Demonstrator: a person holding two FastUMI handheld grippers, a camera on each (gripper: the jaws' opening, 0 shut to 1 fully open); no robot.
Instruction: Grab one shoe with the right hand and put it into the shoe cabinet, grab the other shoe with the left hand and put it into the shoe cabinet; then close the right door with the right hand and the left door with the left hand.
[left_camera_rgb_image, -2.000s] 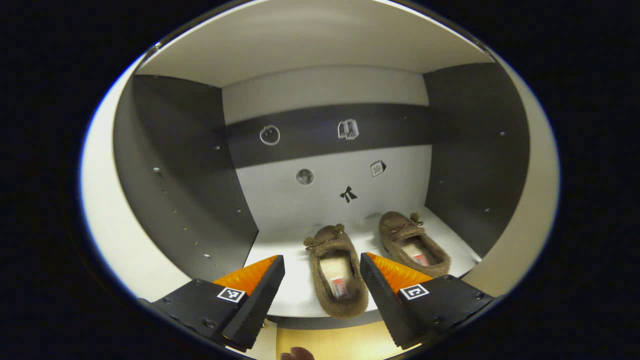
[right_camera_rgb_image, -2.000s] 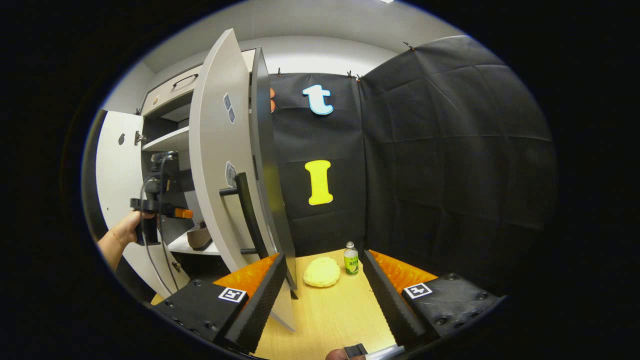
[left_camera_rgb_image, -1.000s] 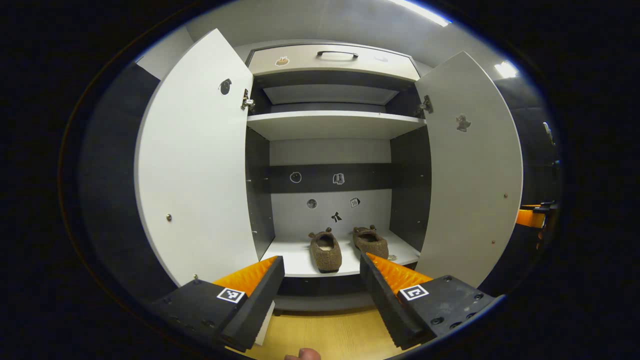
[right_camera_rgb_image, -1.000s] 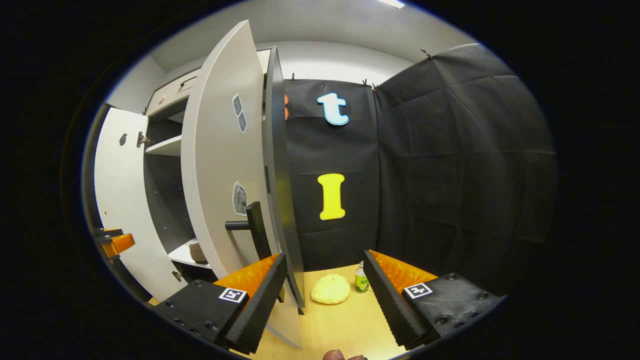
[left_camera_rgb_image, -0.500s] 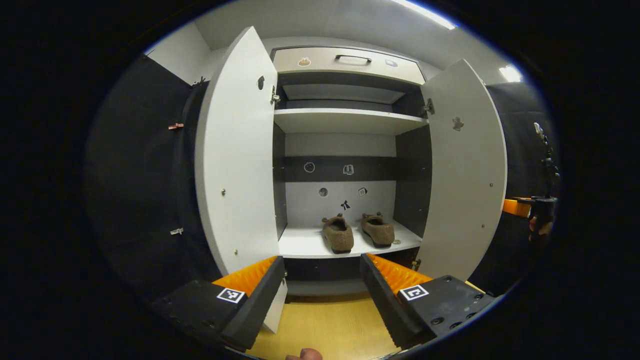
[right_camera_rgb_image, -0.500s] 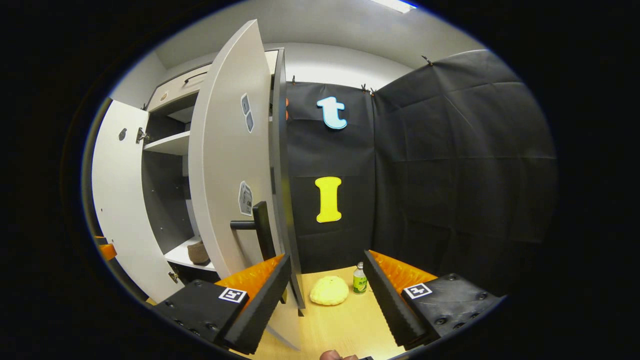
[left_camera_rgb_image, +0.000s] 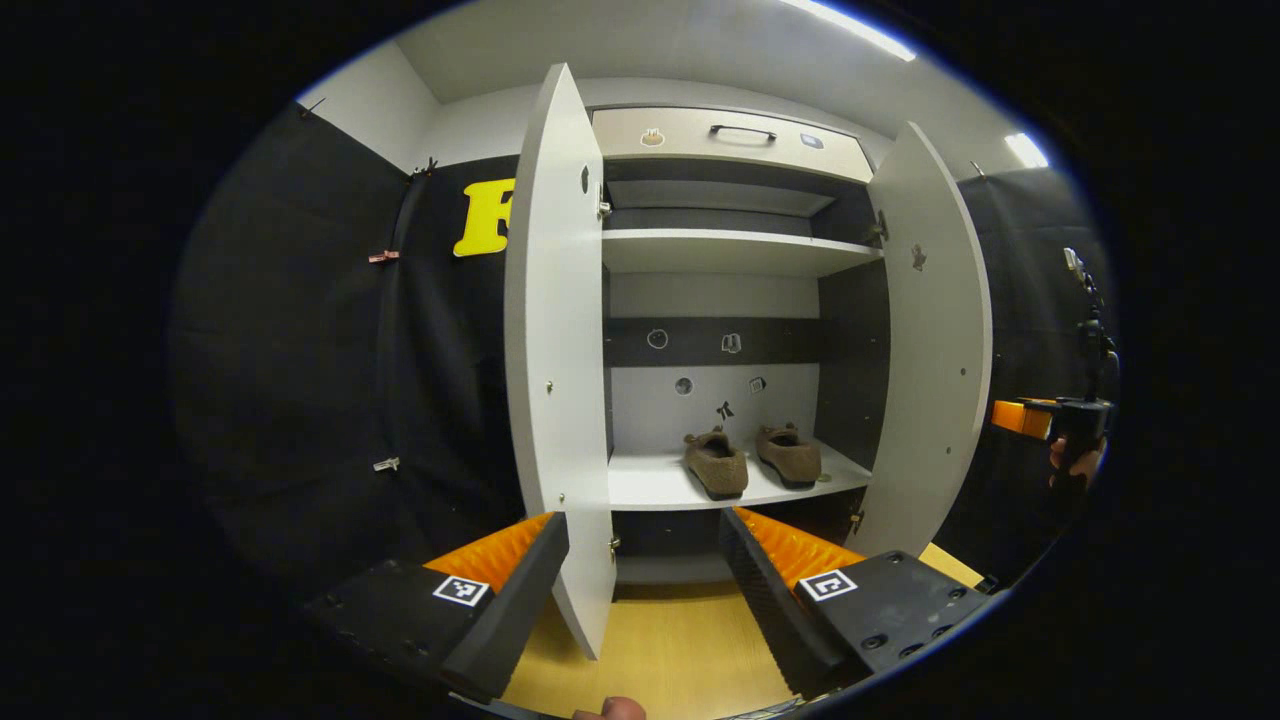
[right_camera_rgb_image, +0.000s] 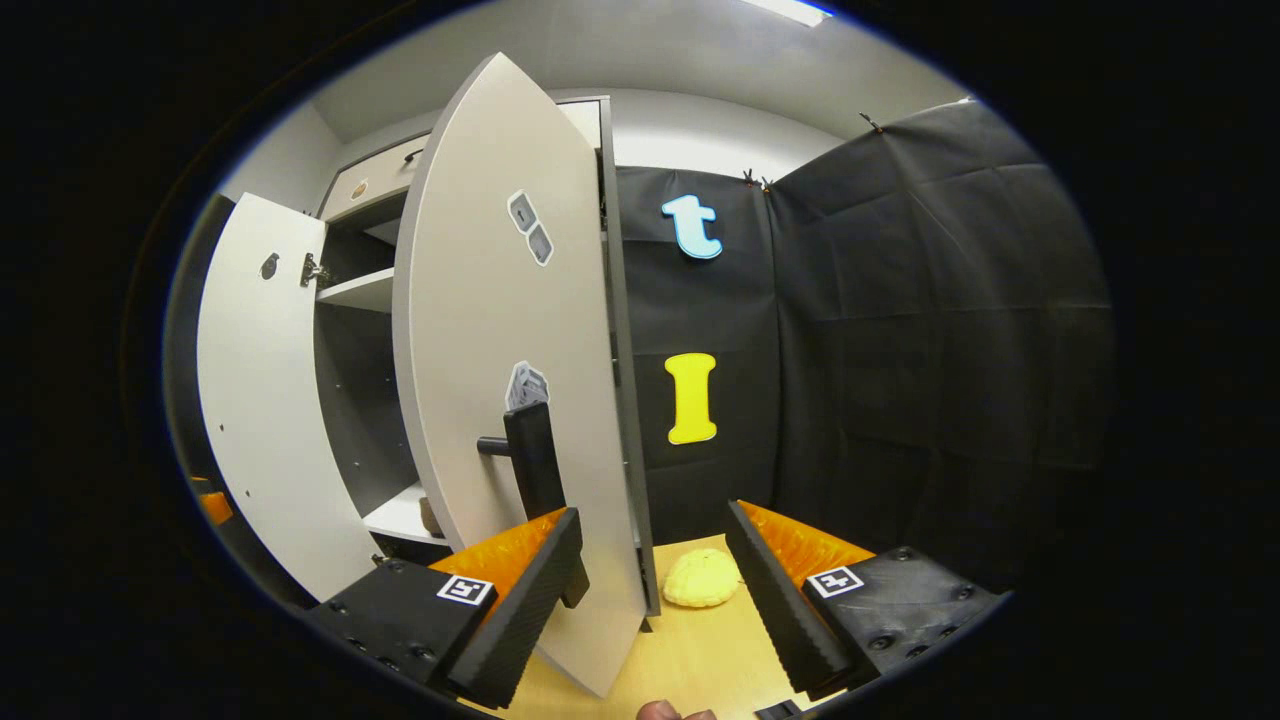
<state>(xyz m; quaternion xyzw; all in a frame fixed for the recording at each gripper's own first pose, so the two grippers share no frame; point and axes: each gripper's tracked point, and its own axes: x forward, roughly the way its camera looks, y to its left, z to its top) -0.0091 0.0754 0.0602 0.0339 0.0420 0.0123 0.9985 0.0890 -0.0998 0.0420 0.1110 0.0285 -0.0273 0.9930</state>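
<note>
Both shoes (left_camera_rgb_image: 752, 460) sit on the cabinet (left_camera_rgb_image: 730, 250) shelf; your left gripper (left_camera_rgb_image: 640, 560) and right gripper (right_camera_rgb_image: 655, 570) gape wide, empty; both doors (right_camera_rgb_image: 510, 400) remain for you to close

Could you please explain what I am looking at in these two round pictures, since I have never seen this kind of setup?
No robot is here: a person holds a pair of hand-held tongs in each hand, and a wide-angle camera rides on each. The left gripper view looks over the left tongs into an open shoe cabinet. Two brown shoes sit side by side on its lower shelf, and both doors stand open. At that picture's right edge a hand holds the other tongs. The right gripper view looks over the right tongs at the outside of the right door, close to its dark handle. A yellow lump lies on the wooden floor beyond. Both tongs are open and hold nothing.
</note>
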